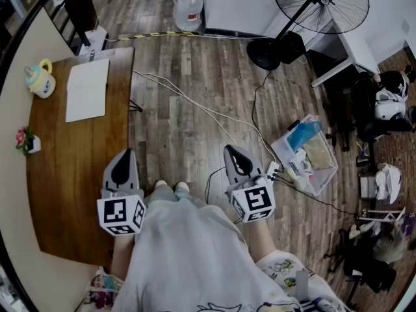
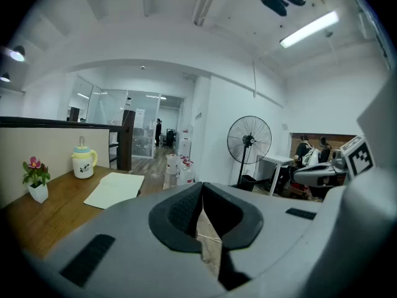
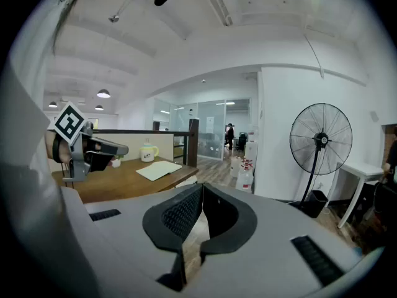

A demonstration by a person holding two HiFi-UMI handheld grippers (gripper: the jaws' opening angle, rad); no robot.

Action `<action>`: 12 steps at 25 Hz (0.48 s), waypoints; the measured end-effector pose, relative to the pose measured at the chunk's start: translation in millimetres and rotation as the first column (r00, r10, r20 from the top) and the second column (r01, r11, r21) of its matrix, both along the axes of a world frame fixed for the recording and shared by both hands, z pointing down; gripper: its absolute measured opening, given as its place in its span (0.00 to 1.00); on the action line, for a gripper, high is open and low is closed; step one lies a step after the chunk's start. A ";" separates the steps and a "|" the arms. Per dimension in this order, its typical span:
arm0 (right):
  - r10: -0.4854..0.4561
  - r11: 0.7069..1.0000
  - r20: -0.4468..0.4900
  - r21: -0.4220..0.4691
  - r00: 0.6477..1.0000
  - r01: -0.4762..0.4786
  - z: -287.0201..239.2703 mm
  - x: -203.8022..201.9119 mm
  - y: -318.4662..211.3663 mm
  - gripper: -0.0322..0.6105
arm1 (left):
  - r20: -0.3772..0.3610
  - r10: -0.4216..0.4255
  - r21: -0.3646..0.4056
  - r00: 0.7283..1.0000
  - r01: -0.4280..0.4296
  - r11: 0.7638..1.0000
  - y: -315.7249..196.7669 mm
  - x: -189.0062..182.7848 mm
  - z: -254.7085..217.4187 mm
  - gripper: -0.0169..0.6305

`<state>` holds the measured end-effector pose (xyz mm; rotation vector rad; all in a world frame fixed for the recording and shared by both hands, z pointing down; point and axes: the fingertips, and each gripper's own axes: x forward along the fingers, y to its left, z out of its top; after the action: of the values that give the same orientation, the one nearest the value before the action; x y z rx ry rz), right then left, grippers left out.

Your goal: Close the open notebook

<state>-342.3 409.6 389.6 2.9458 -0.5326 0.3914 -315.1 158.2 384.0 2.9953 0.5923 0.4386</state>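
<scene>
Your left tongs (image 1: 122,163) and right tongs (image 1: 236,158) are pressed together, empty; the notebook (image 1: 87,90) lies lengthwise, well ahead of the left tongs.

1. One wooden counter (image 1: 78,200), along the left side of the head view.
2. One notebook (image 1: 87,90), at the upper left.
3. One lidded mug (image 1: 40,80), at the upper left, by the frame's edge.
4. One small flower pot (image 1: 27,142), at the left edge.
5. Two grippers in the lower middle: the left gripper (image 1: 123,158) and the right gripper (image 1: 235,155).
6. One standing fan (image 1: 322,5), at the upper right.
7. One clear plastic bin (image 1: 305,155), right of centre.
8. Large water bottles (image 1: 188,8) at the top centre: at least two, but the exact count cannot be told.
</scene>
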 end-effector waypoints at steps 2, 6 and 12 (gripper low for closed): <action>0.005 1.000 0.006 0.019 1.000 -0.005 -0.9 -0.5 5.8 0.05 | 0.007 0.005 -0.007 1.000 -0.005 1.000 5.2 -0.8 -0.2 0.03; 0.014 0.998 0.012 0.058 1.000 -0.014 -1.6 1.4 11.7 0.05 | 0.020 -0.002 -0.013 1.000 0.002 1.000 5.3 1.1 2.7 0.03; 0.034 0.994 0.027 0.102 0.999 -0.036 5.1 20.8 18.3 0.15 | 0.047 0.000 -0.024 0.999 0.001 1.000 0.1 19.8 11.1 0.19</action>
<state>-321.5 427.9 394.7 3.0562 -0.5197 0.4182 -295.3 158.3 395.1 2.9529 0.5891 0.4973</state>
